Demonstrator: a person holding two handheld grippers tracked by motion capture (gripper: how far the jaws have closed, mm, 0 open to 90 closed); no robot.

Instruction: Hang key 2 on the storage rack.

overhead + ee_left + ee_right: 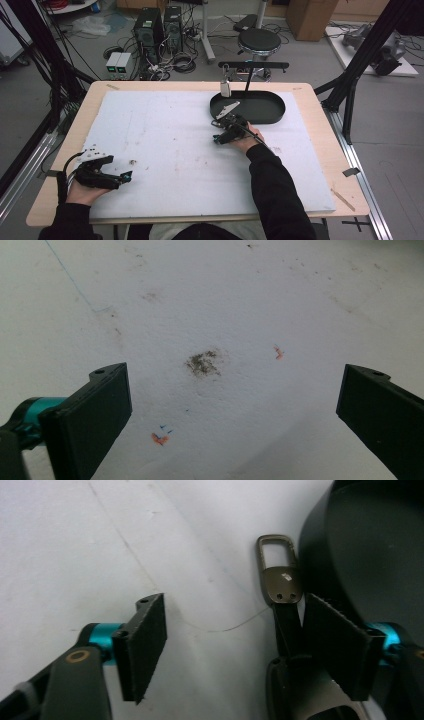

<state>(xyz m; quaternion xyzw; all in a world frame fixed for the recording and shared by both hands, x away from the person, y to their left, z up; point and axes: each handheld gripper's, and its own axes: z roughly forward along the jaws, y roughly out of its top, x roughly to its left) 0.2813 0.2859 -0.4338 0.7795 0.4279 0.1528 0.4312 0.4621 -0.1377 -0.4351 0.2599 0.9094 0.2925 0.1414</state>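
Half-hidden key fob (pixel 281 582), right gripper (pixel 235 635) — jaws apart

the keychain (pixel 280 580) lies on the foam mat (pixel 165 150) just beside the tray (pixel 270 112) (far side, right of centre), between the right gripper (pixel 230 635) jaws; left gripper (pixel 125 176) sits near-left.

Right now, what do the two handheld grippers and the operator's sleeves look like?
Both are black. The left gripper has flat, smooth-faced black jaws on teal mounts, a grey three-cornered plate on top and a black cable looping behind. The right gripper has ribbed black pads, teal mounts, a brass-coloured ring on its body and a grey plate too. Sleeves are black.
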